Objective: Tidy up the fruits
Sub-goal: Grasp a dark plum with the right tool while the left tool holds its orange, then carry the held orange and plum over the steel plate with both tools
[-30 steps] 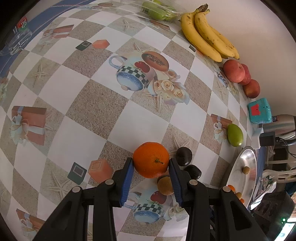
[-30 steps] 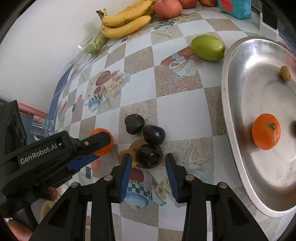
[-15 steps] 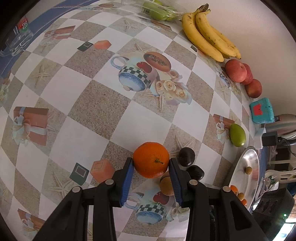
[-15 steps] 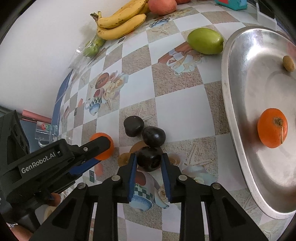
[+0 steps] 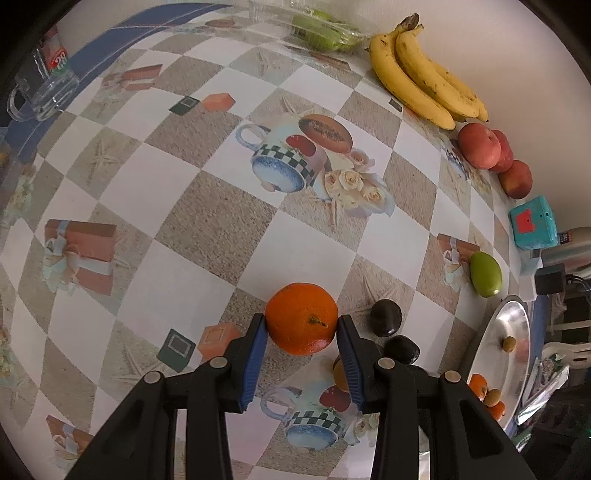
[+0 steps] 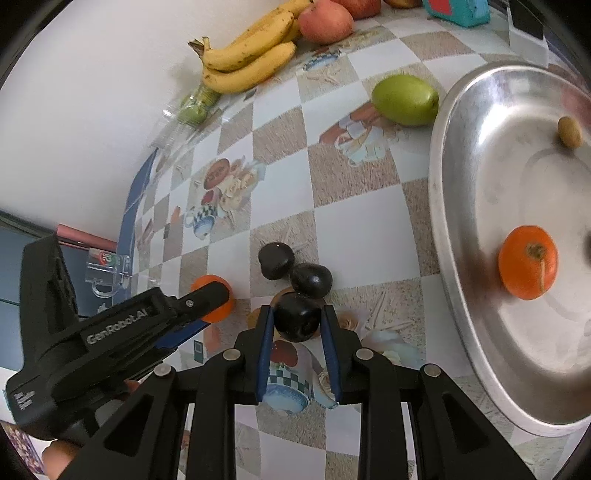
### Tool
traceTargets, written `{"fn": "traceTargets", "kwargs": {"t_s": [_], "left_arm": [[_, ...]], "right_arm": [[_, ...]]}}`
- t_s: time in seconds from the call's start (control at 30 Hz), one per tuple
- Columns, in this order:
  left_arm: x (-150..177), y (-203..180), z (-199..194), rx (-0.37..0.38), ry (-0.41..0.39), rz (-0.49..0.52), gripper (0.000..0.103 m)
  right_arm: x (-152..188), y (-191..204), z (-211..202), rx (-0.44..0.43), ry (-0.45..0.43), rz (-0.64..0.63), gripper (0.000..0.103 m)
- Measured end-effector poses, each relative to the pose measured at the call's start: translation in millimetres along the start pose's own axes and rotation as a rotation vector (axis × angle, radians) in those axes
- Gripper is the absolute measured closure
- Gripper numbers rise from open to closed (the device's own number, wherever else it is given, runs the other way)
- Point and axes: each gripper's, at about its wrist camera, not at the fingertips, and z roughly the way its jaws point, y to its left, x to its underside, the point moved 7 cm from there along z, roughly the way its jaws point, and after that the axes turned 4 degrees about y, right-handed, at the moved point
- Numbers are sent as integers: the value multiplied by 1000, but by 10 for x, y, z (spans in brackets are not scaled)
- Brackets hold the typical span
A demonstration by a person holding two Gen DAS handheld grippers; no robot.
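Observation:
My left gripper [image 5: 301,326] is shut on an orange [image 5: 301,318] held just above the tablecloth; it also shows in the right wrist view [image 6: 212,301]. My right gripper [image 6: 297,319] is shut on a dark plum [image 6: 297,317]. Two more dark plums [image 6: 275,260] [image 6: 311,280] lie just beyond it, also seen in the left wrist view [image 5: 386,317]. A silver tray [image 6: 454,155] at the right holds an orange [image 6: 527,262] and a small brown fruit [image 6: 569,132].
Bananas [image 5: 421,85], red apples [image 5: 480,146] and a green mango [image 5: 485,274] lie along the wall. A bag of green fruit [image 5: 321,31] and a glass mug [image 5: 40,92] stand at the far side. A teal box [image 5: 533,223] is near the tray.
My right gripper has closed on the nearest dark plum and lifted it slightly. The left gripper keeps its hold on the orange and has risen a little.

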Motion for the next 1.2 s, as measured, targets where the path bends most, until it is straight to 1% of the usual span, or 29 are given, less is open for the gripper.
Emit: {"fn": "traceTargets", "kwargs": {"t_s": [0.37, 0.87, 1.2], "left_arm": [[12, -10, -97, -22, -37, 6, 62], [66, -185, -202, -39, -68, 55, 62], [125, -455, -234, -36, -75, 111, 62]], "right_arm": [[-61, -13, -265, -21, -53, -17, 76], [-134, -32, -556, 23, -127, -57, 76], [-204, -176, -732, 62, -170, -45, 76]]}}
